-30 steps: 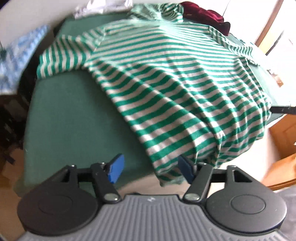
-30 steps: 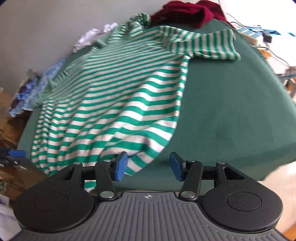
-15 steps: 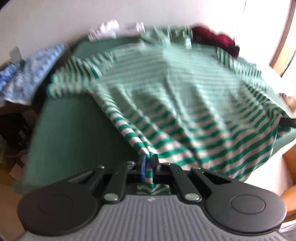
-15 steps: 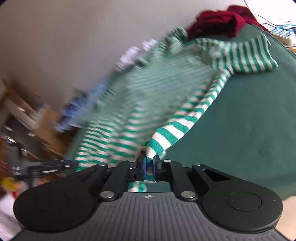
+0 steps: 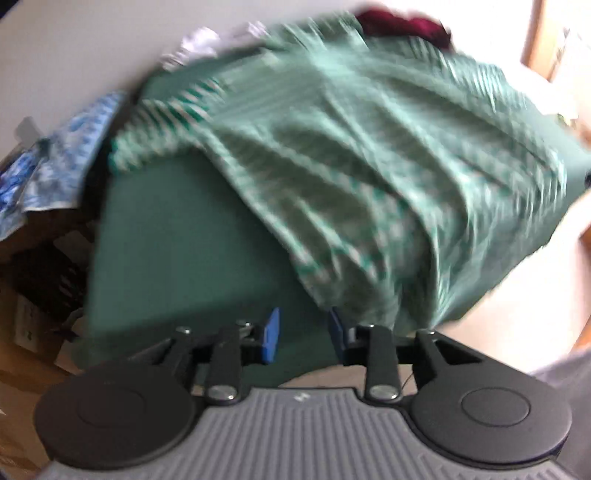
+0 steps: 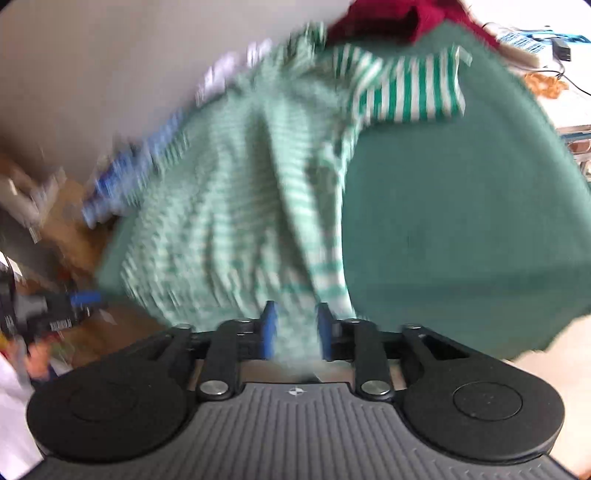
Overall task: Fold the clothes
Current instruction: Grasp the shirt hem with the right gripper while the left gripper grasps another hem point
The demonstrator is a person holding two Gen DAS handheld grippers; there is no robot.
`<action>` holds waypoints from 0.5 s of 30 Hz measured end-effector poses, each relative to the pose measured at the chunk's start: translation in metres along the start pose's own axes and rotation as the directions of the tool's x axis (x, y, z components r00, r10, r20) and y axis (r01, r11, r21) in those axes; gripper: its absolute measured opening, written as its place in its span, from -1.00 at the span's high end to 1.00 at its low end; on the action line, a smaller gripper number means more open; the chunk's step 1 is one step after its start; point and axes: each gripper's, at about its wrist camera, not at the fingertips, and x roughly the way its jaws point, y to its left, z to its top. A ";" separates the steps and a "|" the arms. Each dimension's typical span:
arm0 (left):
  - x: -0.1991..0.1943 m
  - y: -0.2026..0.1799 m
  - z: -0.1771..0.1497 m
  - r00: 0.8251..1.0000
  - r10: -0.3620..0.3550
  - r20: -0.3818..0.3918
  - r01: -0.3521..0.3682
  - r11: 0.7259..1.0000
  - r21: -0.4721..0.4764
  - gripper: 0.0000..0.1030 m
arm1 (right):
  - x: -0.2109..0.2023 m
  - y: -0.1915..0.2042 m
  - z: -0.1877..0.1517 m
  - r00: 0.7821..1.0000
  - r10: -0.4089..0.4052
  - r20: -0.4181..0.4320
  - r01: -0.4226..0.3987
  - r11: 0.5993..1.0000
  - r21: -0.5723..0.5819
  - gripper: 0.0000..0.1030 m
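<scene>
The green-and-white striped shirt (image 5: 369,177) was spread over most of the counter (image 5: 177,251), which was covered in dark green cloth, with its hem hanging off the near edge. Pretty much everything was smeared by motion blur, so the stripes were hard to make out in places.

In the left wrist view, the left tongs (image 5: 303,334) were seen at the near edge, jaws parted and opening, with only bare green cloth in the gap; the shirt's hem corner sat just beyond the right-hand blue pad, and contact couldn't be told through the blur. One sleeve (image 5: 159,136) was laid out toward the far left corner. A blue patterned cloth (image 5: 62,166) was draped off the counter's left side, and something white (image 5: 199,48) was bunched at the far edge.

The right wrist view gave the other side: the right tongs (image 6: 293,330) were also opening, and here striped fabric was seen hanging between the blue pads, apparently not pinched. The other sleeve (image 6: 410,88) was shown sharply near the far edge, with a dark red garment (image 6: 388,18) heaped just behind it. A power strip (image 6: 521,44) and cables at the far right corner were only caught in this view. The left tongs' blue tip was also picked up off the counter's left edge.
</scene>
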 end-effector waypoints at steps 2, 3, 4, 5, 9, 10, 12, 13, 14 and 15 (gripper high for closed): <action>0.015 -0.008 -0.004 1.000 -0.021 0.006 0.021 1.000 0.010 0.19 | 0.015 0.005 -0.015 0.999 -0.050 -0.016 0.049 0.997 -0.065 0.04; 0.021 -0.010 -0.004 1.000 -0.027 0.011 0.026 1.000 0.012 -0.03 | 0.021 0.003 -0.020 0.998 -0.067 -0.018 0.065 0.995 -0.077 0.04; 0.028 -0.012 -0.003 0.999 -0.027 0.017 0.027 1.000 0.015 -0.11 | 0.026 0.000 -0.024 0.997 -0.078 -0.015 0.076 0.994 -0.079 0.04; 0.033 -0.013 -0.001 0.999 -0.021 0.027 0.021 1.000 0.016 -0.15 | 0.031 -0.002 -0.027 0.996 -0.089 -0.008 0.088 0.993 -0.079 0.04; 0.053 -0.009 0.002 0.997 -0.074 0.014 0.075 0.997 -0.018 -0.25 | 0.048 -0.010 -0.025 0.995 -0.093 0.035 0.094 0.995 -0.032 -0.13; 0.056 -0.009 0.002 0.996 -0.086 0.013 0.086 0.996 -0.030 -0.25 | 0.049 -0.010 -0.024 0.996 -0.076 0.040 0.077 0.997 -0.023 -0.17; 0.059 -0.008 0.003 0.993 -0.118 0.017 0.118 0.991 -0.064 -0.22 | 0.052 -0.010 -0.021 0.997 -0.047 0.056 0.048 0.999 -0.021 -0.22; 0.061 -0.008 0.004 0.991 -0.133 0.019 0.134 0.988 -0.081 -0.17 | 0.054 -0.010 -0.020 0.996 -0.050 0.070 0.052 0.998 -0.025 -0.23; 0.064 -0.008 0.005 0.989 -0.146 0.017 0.147 0.984 -0.098 -0.15 | 0.056 -0.009 -0.019 0.995 -0.056 0.081 0.058 0.998 -0.028 -0.23; 0.066 -0.008 0.004 0.987 -0.157 0.017 0.158 0.982 -0.108 0.15 | 0.058 -0.009 -0.018 0.994 -0.066 0.087 0.069 0.997 -0.030 -0.23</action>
